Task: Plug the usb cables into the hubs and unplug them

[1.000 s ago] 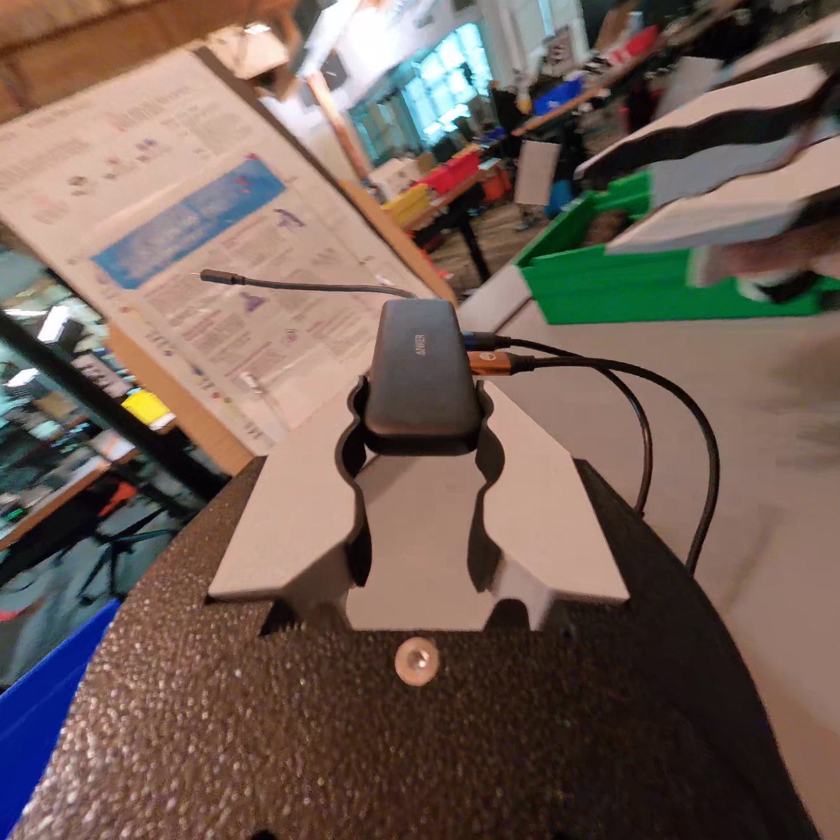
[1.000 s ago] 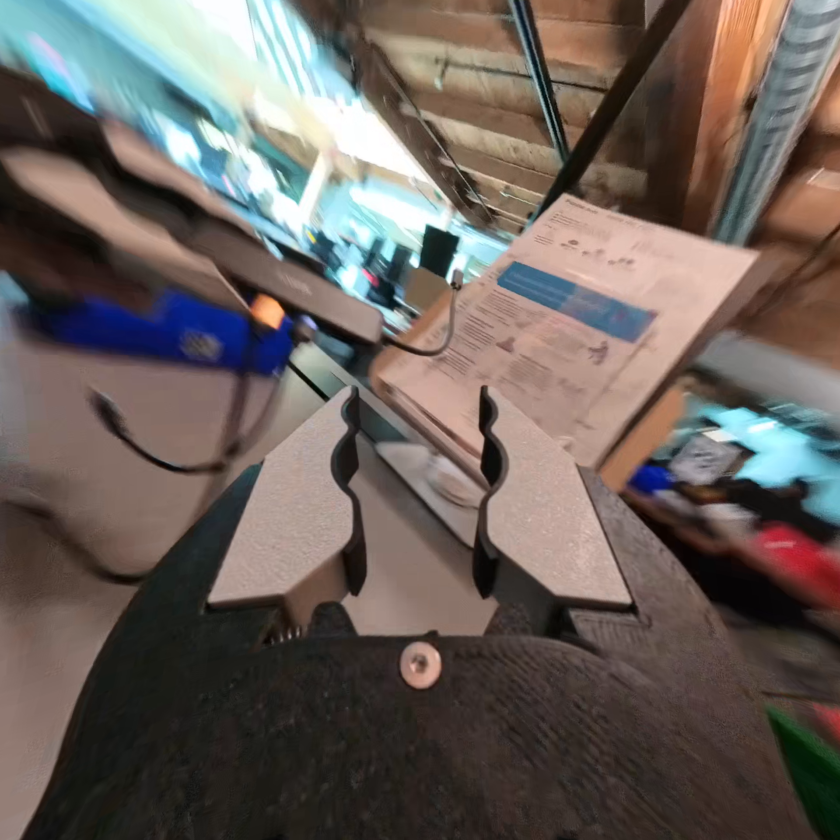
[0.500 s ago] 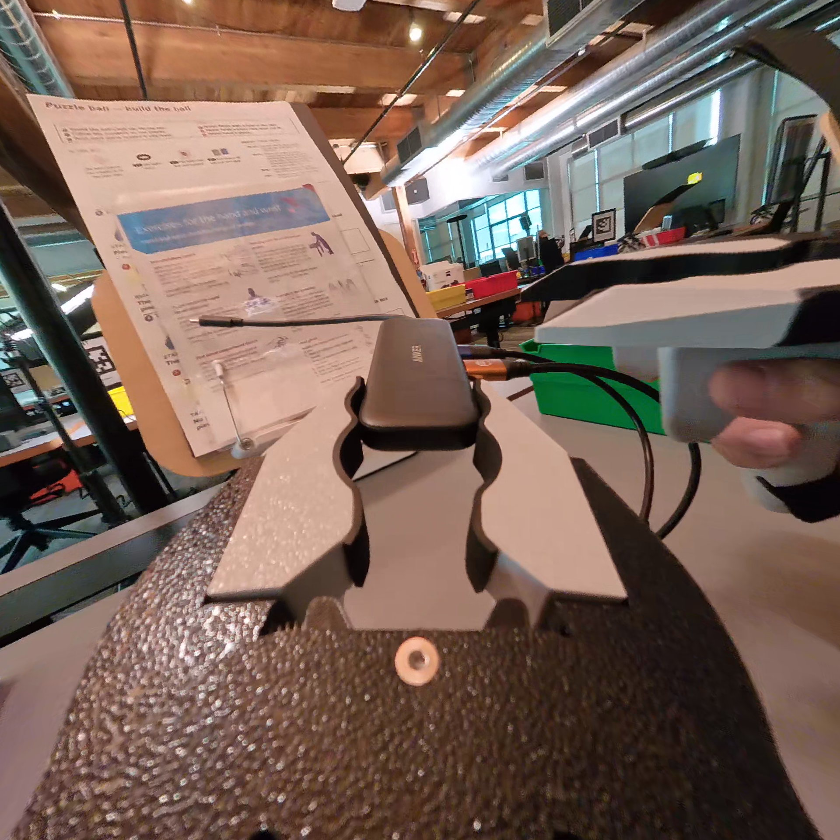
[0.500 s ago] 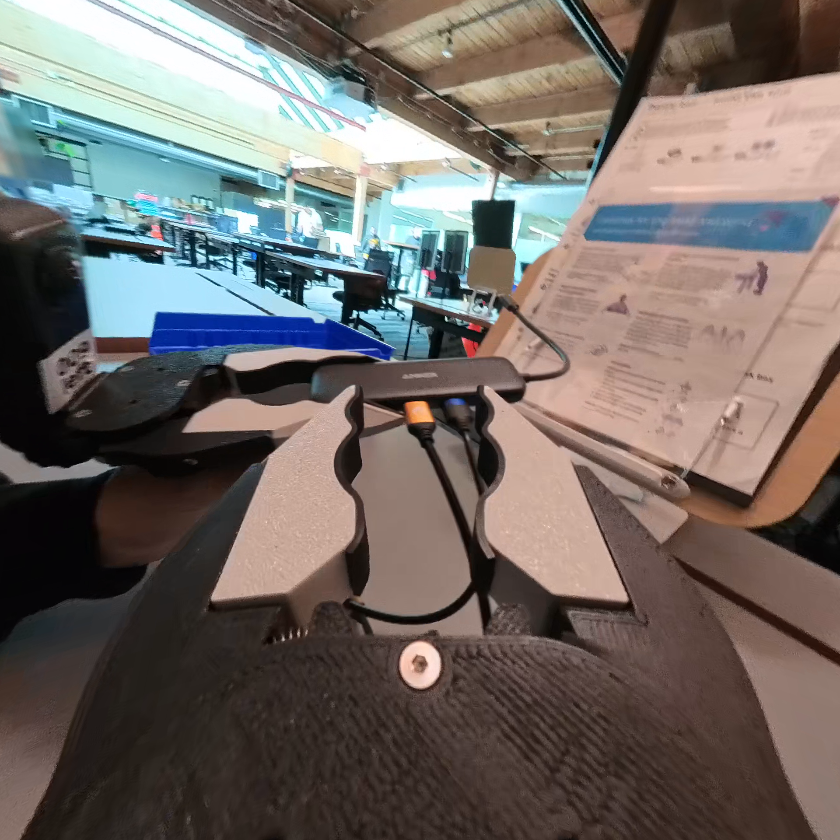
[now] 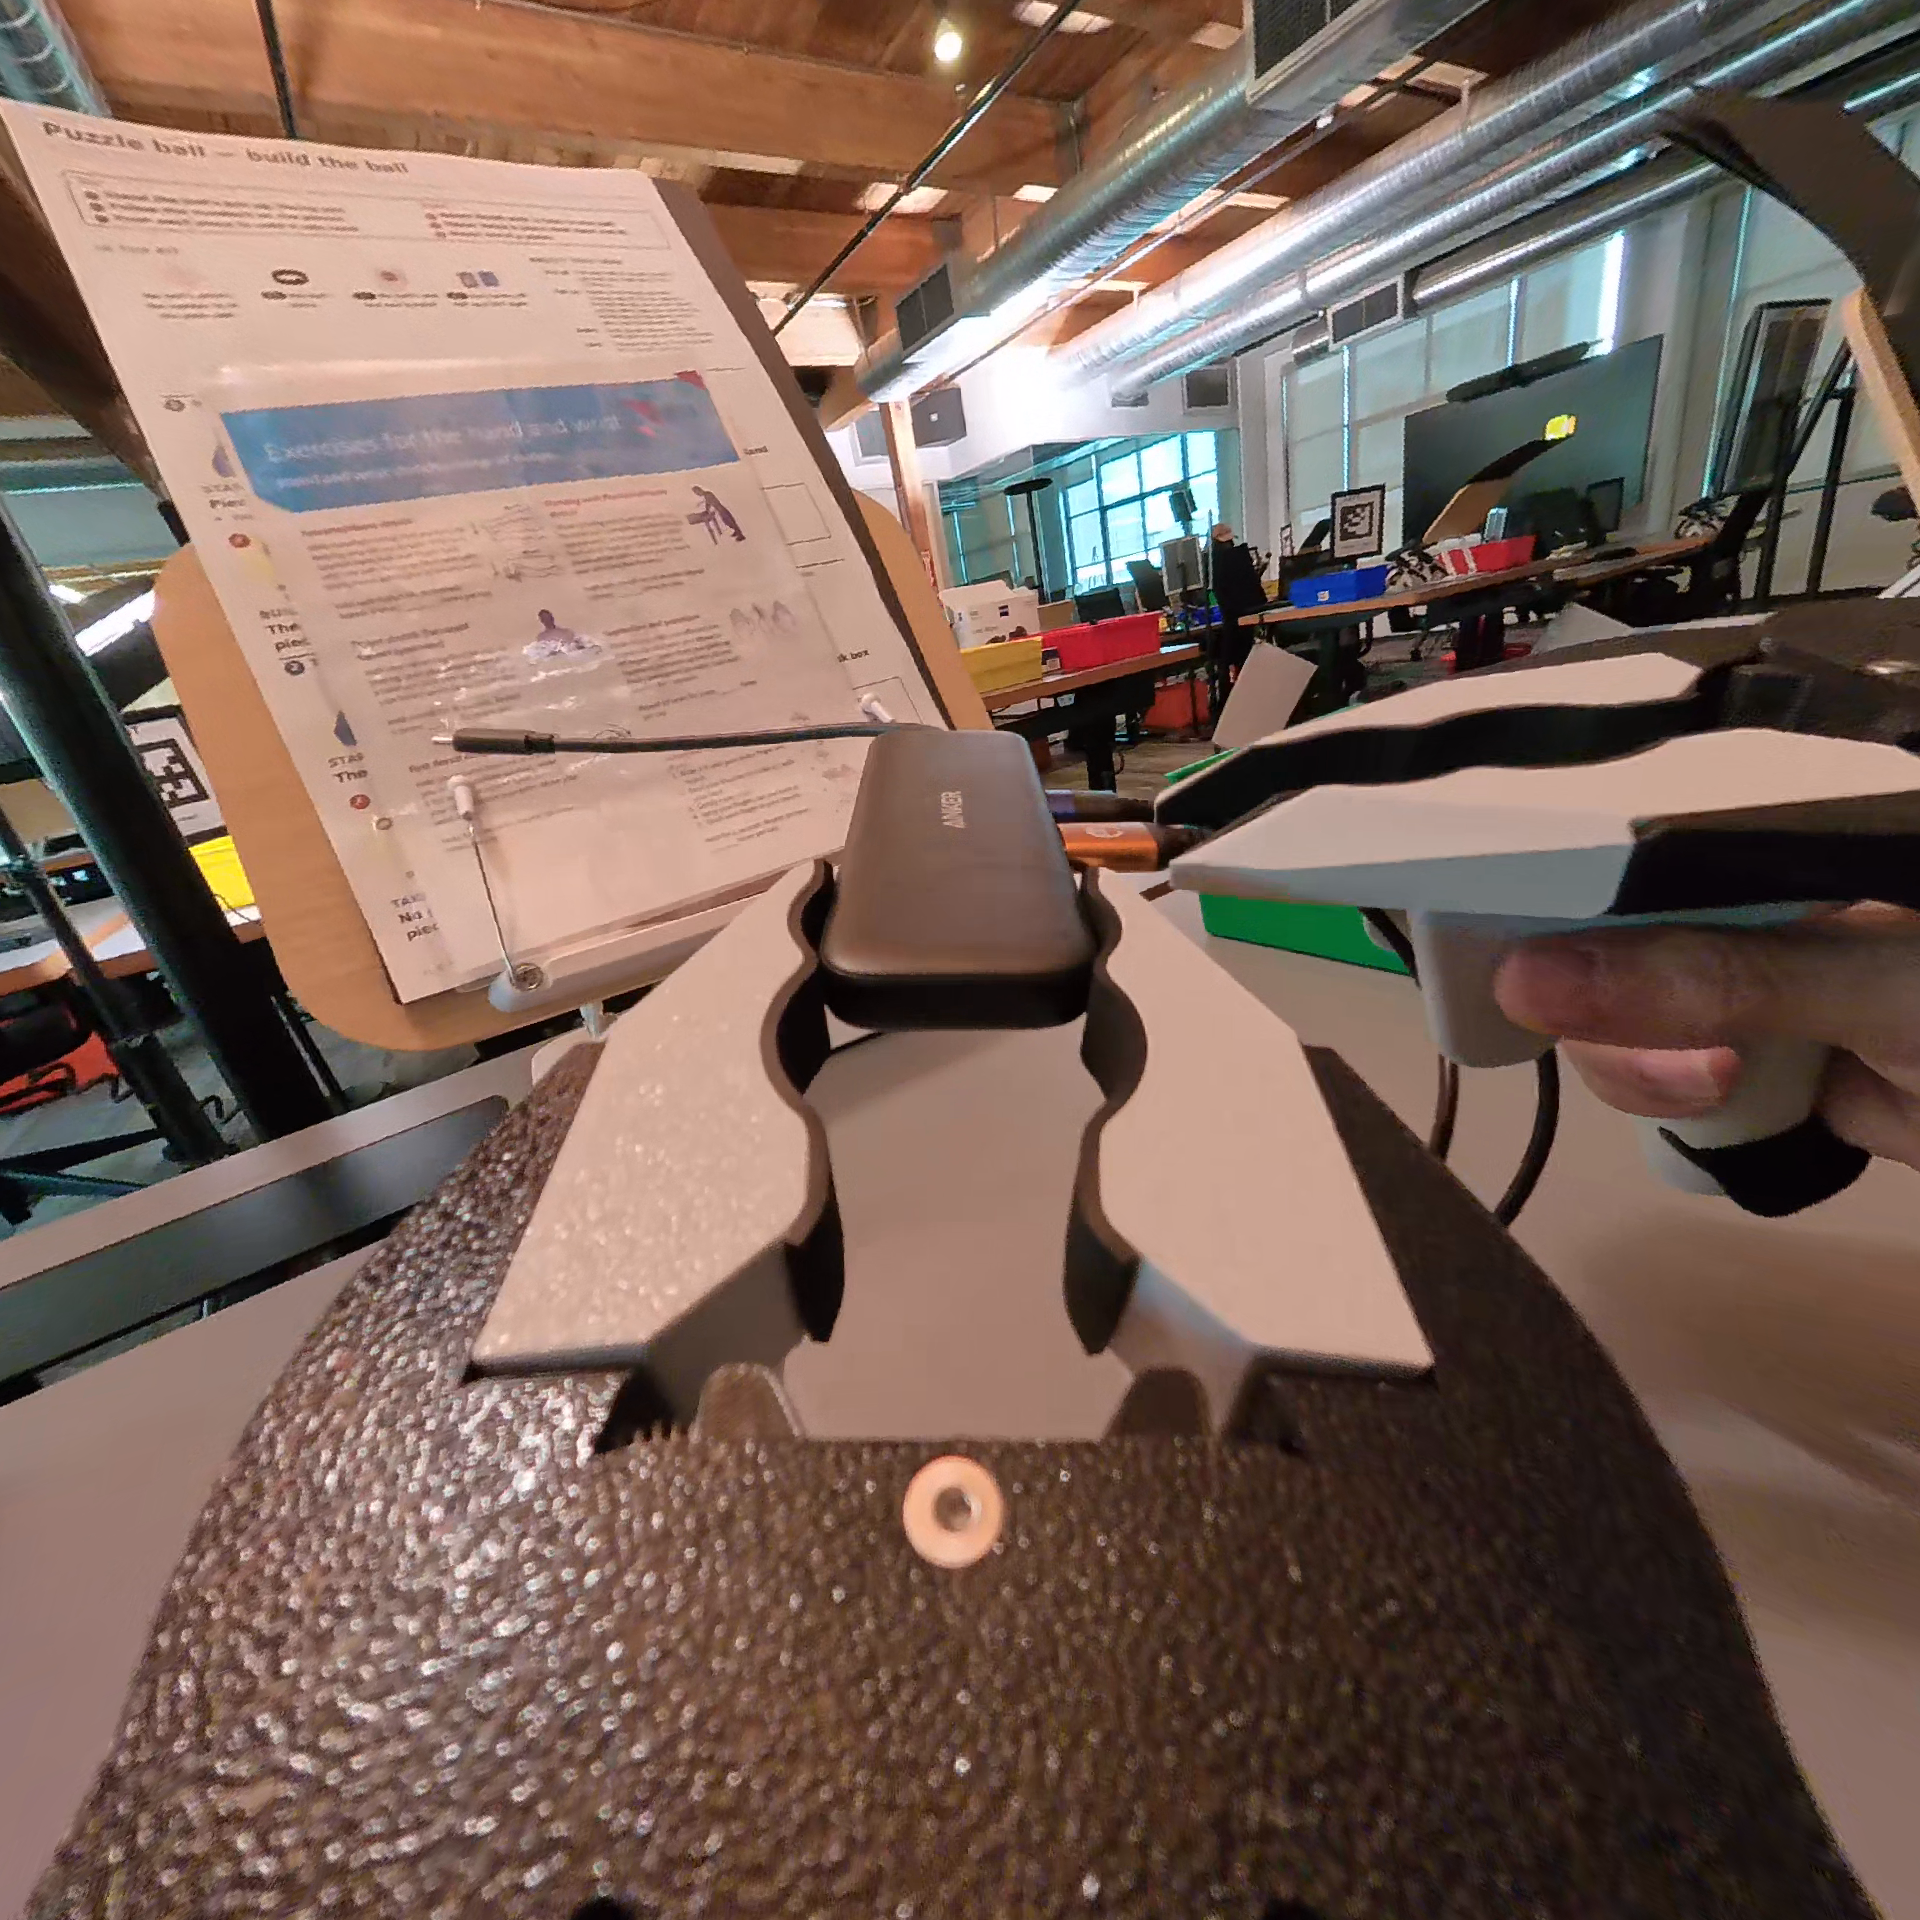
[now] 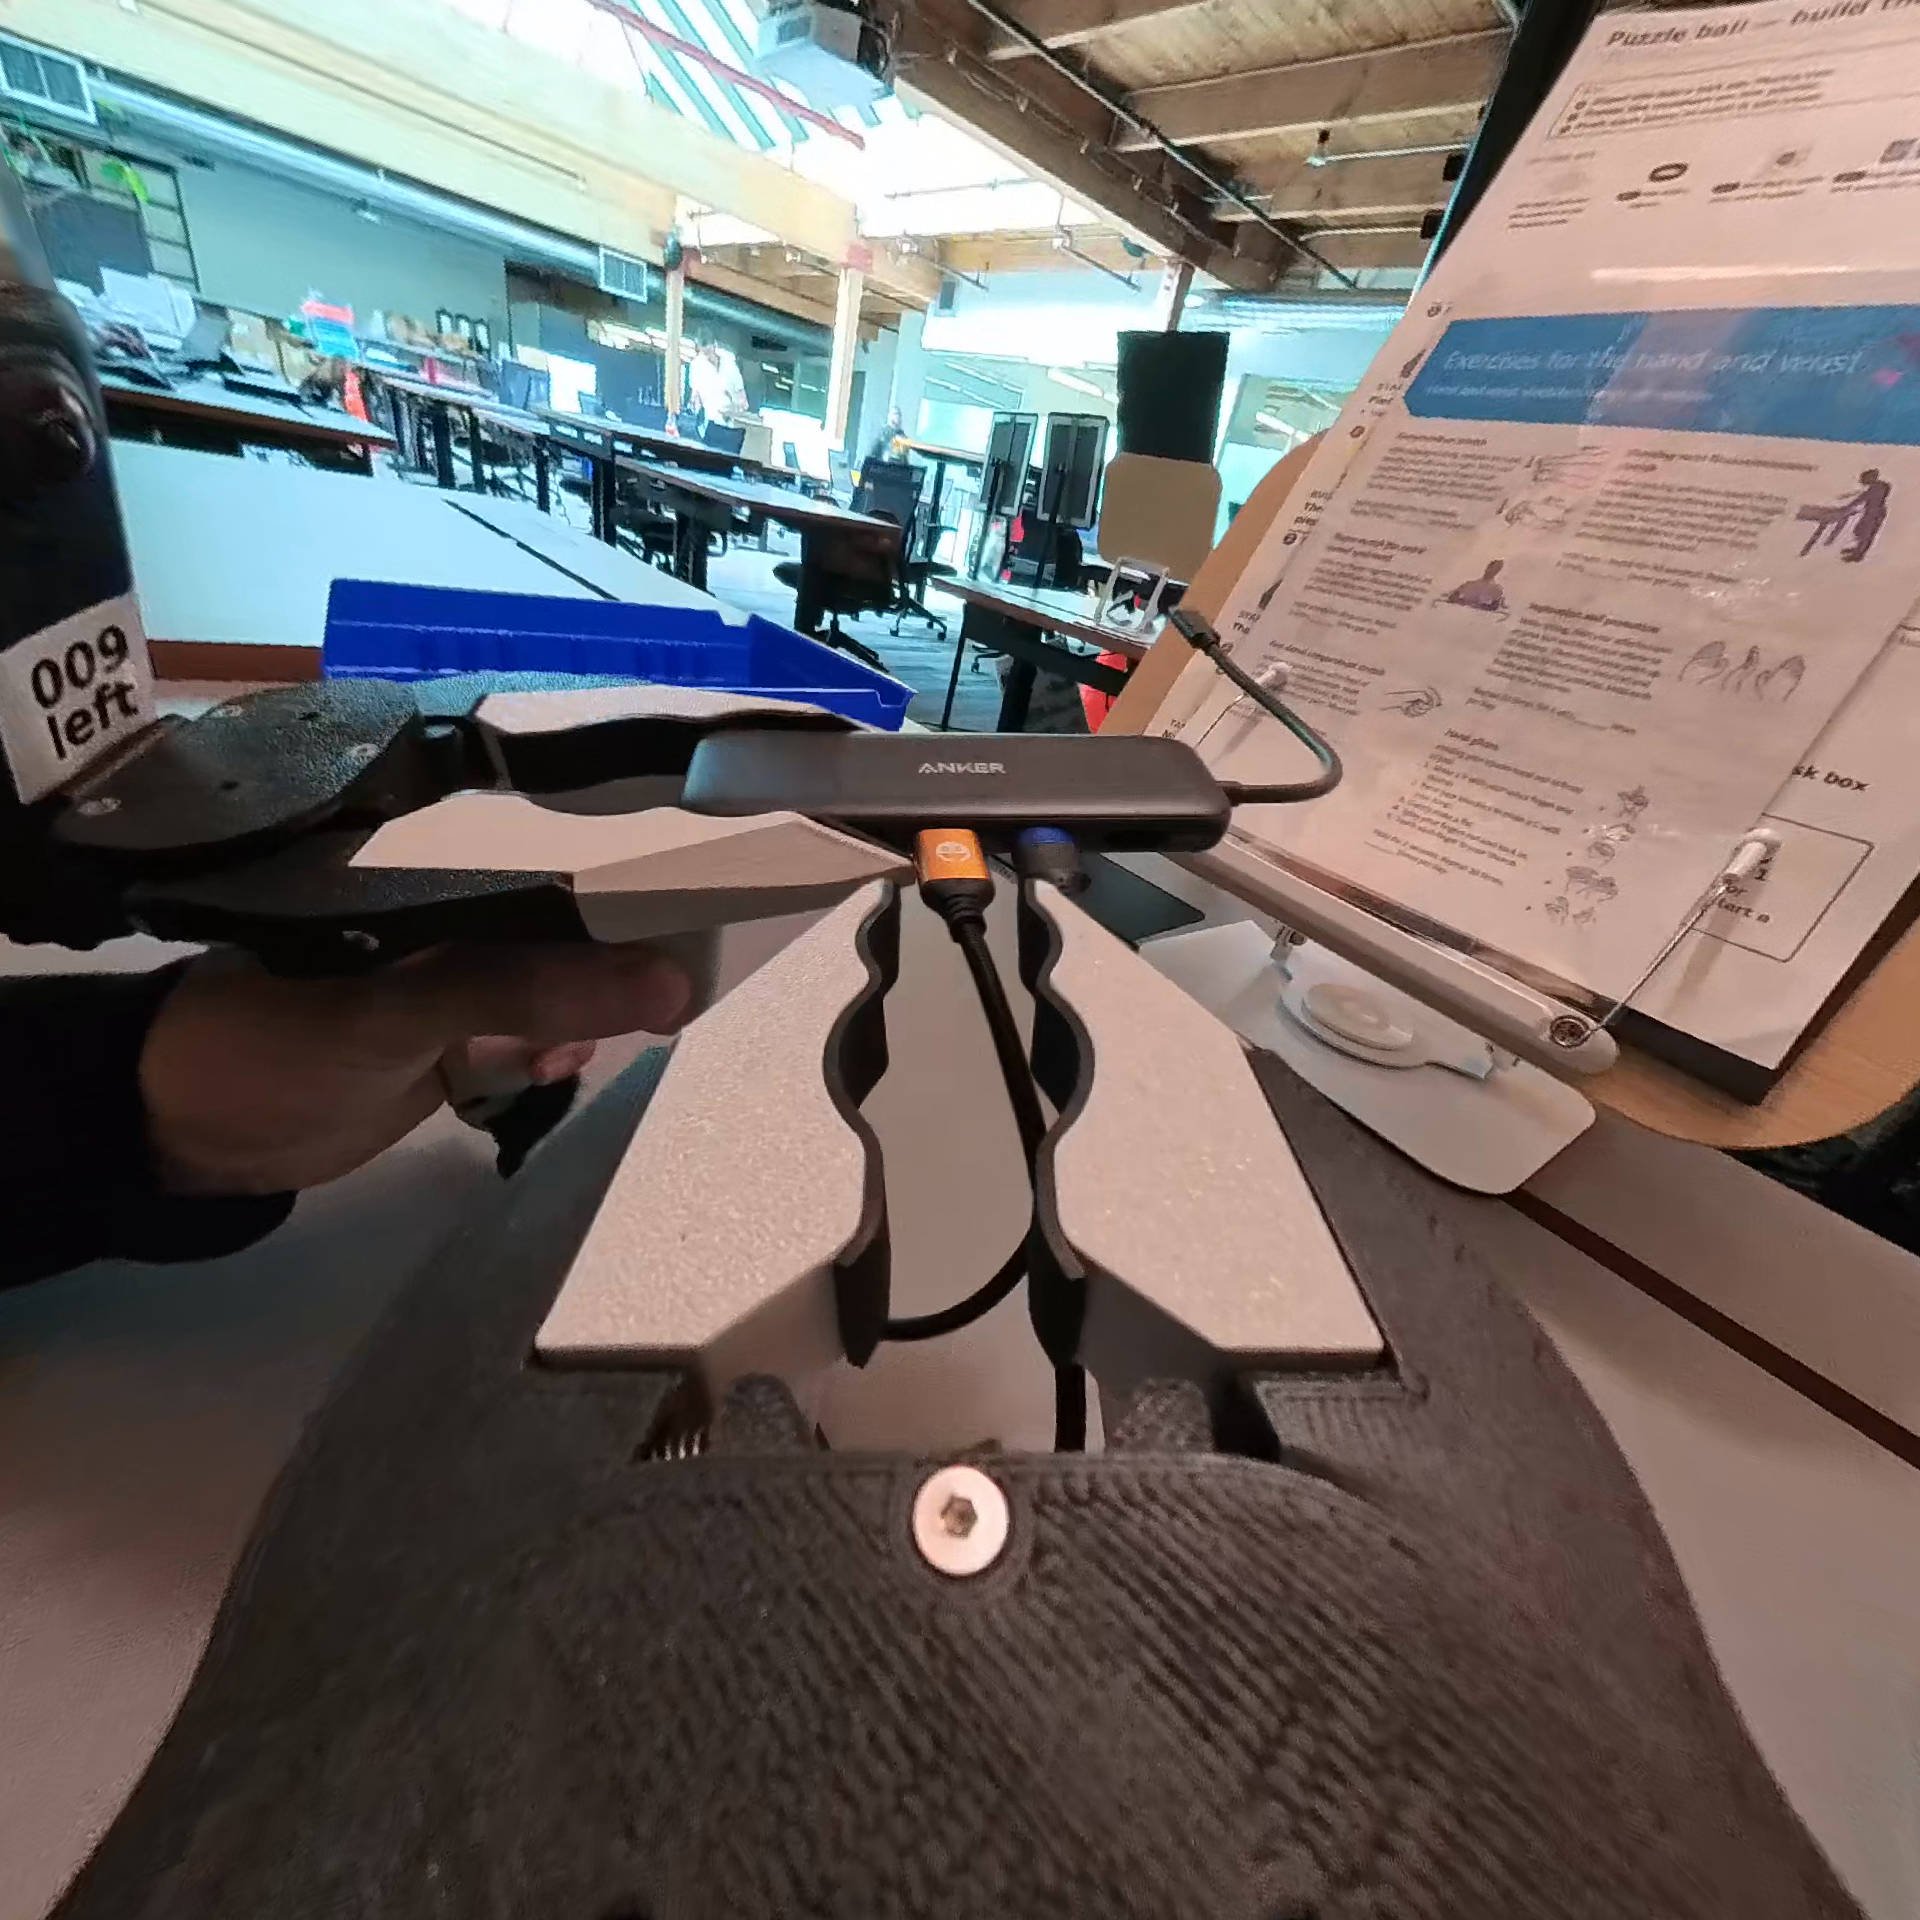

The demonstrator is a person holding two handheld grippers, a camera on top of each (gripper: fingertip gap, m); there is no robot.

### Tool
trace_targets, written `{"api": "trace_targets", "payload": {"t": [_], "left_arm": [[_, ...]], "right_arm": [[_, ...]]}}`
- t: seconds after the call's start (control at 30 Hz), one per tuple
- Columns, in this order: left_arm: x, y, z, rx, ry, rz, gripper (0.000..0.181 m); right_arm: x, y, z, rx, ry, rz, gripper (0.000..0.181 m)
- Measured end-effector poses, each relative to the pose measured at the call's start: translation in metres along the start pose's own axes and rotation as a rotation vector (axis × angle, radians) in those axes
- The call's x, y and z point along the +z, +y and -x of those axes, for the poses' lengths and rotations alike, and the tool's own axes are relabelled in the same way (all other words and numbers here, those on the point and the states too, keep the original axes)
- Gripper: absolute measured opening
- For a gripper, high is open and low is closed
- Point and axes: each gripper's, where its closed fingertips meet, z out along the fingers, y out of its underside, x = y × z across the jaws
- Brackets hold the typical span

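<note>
In the left wrist view, the left gripper (image 5: 956, 935) clamps the near end of a dark grey hub (image 5: 951, 862), its two grey fingers (image 5: 686, 1101) pressed against the hub's long sides, and holds it clear above the pale table (image 5: 1662, 1403). The hub's own short lead (image 5: 665, 741) sticks out to the left, its free plug hanging in the air in front of a document stand (image 5: 499, 582) at the table's far edge. On the hub's right side sit two plugs: an orange plug (image 5: 1117, 844) nearer and a blue plug (image 5: 1081, 802) behind it. The right gripper (image 5: 1179, 836) reaches in from the right, its tips level with the orange plug; a hand (image 5: 1704, 1018) grips its handle. A green bin (image 5: 1288, 925) sits behind on the table.

In the right wrist view, the right gripper (image 6: 956, 899) is parted by a narrow gap, and the orange plug (image 6: 951, 860) lies just ahead of its fingertips, with its black cable (image 6: 1003, 1049) running back between the fingers (image 6: 748, 1122). Whether the tips touch the plug I cannot tell. The blue plug (image 6: 1044, 854) sits just right of it, both seated in the hub (image 6: 956, 777). The left gripper (image 6: 769, 774) holds the hub's left end. A blue bin (image 6: 582, 644) rests at the table's far left edge.
</note>
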Motion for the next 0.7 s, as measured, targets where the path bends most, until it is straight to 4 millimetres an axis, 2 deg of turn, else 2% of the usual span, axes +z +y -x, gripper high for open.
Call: {"api": "trace_targets", "payload": {"t": [0.07,0.17,0.53,0.57,0.6,0.63,0.67,0.7], "left_arm": [[0.000,0.001,0.000,0.020,-0.004,0.004,0.045],[0.000,0.002,0.001,0.033,-0.007,0.007,0.045],[0.000,0.006,0.010,-0.023,-0.026,0.044,0.045],[-0.001,0.005,0.020,-0.019,-0.086,0.050,0.045],[-0.008,0.004,0.051,-0.062,-0.228,0.047,0.045],[-0.016,0.003,0.078,-0.145,-0.288,0.033,0.045],[-0.024,-0.003,0.094,-0.199,-0.292,0.008,0.045],[-0.029,-0.012,0.096,-0.152,-0.272,-0.029,0.045]], "right_arm": [[0.002,0.004,0.000,-0.017,0.008,0.022,0.012],[0.003,0.007,0.001,-0.011,0.009,0.031,0.011],[0.006,0.006,0.002,0.211,-0.066,0.042,0.007],[0.005,0.005,0.003,0.188,-0.064,0.058,0.006],[0.001,0.004,0.000,0.152,-0.052,0.074,0.006],[-0.006,0.000,-0.007,0.122,-0.021,0.066,0.006],[-0.011,-0.005,-0.016,0.124,-0.004,0.045,0.006],[-0.016,-0.009,-0.022,0.138,-0.009,0.016,0.006]]}}
